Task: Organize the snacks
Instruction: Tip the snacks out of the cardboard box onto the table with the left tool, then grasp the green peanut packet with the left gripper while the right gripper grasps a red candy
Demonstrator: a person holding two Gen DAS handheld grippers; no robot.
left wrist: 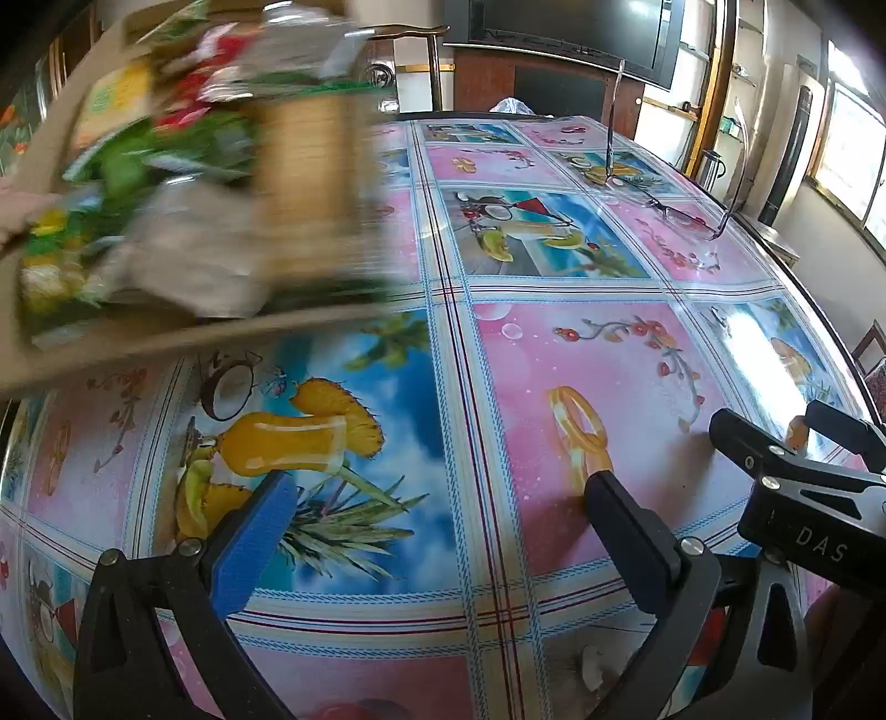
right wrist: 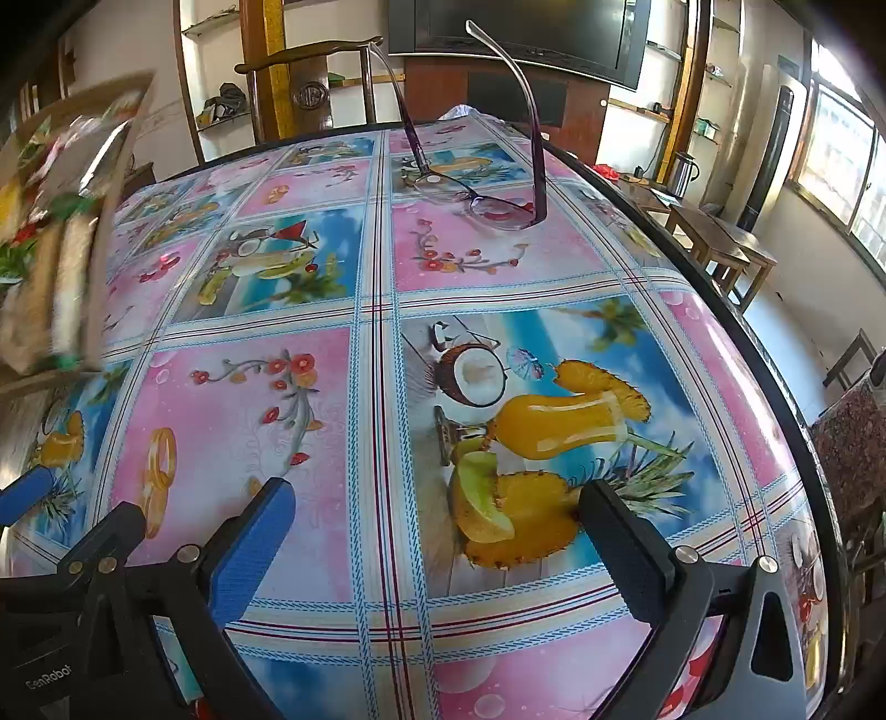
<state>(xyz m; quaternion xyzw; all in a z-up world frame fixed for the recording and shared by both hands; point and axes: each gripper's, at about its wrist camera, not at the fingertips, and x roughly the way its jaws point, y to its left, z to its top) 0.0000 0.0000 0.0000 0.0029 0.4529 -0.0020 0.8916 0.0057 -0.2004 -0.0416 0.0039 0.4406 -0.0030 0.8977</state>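
Both claws gaping, empty. Blurred brown cardboard tray of snack packets [left wrist: 166, 183] sits up-left; my left gripper [left wrist: 437, 520] is nearer than my right gripper [right wrist: 437, 526].

Wide open surface [right wrist: 310, 399] ahead of both grippers, nothing between the jaws. At far left a blurred box [left wrist: 166, 338] of snacks [left wrist: 155, 183] crowds the edge. Only glasses [right wrist: 487, 205], upside down at the far end, stand in the way.

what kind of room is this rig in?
Likely a home living or dining room: table under a fruit-print tablecloth, wall-mounted TV, wooden chair behind it, eyeglasses left on the table.
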